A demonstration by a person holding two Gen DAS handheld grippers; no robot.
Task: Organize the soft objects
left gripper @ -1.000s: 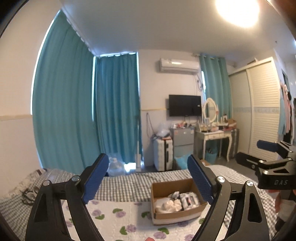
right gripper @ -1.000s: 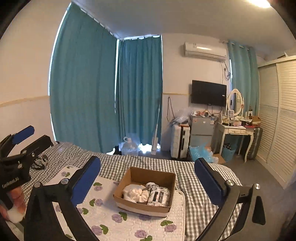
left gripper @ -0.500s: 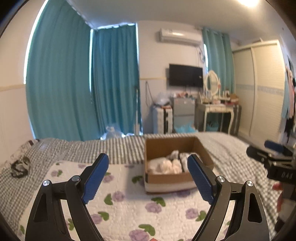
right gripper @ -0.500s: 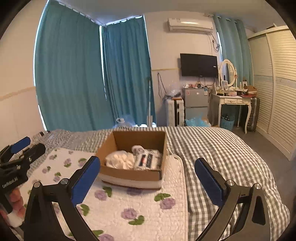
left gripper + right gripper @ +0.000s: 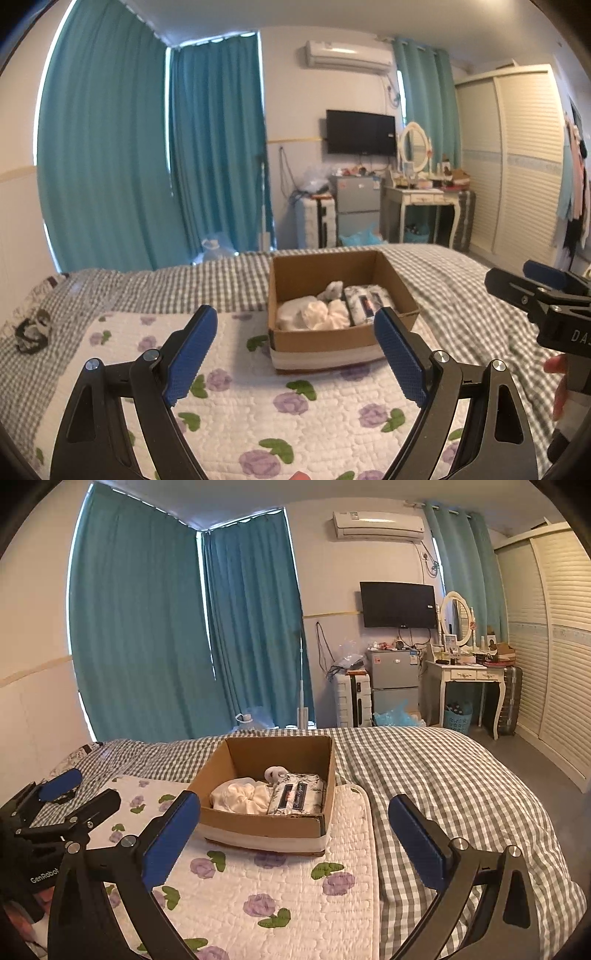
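Observation:
A brown cardboard box [image 5: 325,339] [image 5: 258,825] sits on a white quilted mat with purple flowers [image 5: 258,413] [image 5: 280,893] on the bed. Inside lie a bunched white cloth [image 5: 314,314] [image 5: 240,797], a small grey-white soft item [image 5: 332,288] [image 5: 275,773] and a marbled soft pack [image 5: 365,301] [image 5: 295,794]. My left gripper [image 5: 293,358] is open and empty, above the mat just short of the box. My right gripper [image 5: 295,838] is open and empty, also short of the box; it shows at the right edge of the left wrist view [image 5: 546,295].
The bed has a grey checked cover [image 5: 443,775]. A dark bundle [image 5: 31,332] lies on it at the far left. Beyond the bed stand teal curtains, a suitcase [image 5: 352,699], a small fridge [image 5: 393,681], a dressing table [image 5: 469,675] and a wardrobe [image 5: 554,646].
Both grippers have tilted down and moved closer to the box, which now looks larger and nearer. Both stay open and empty.

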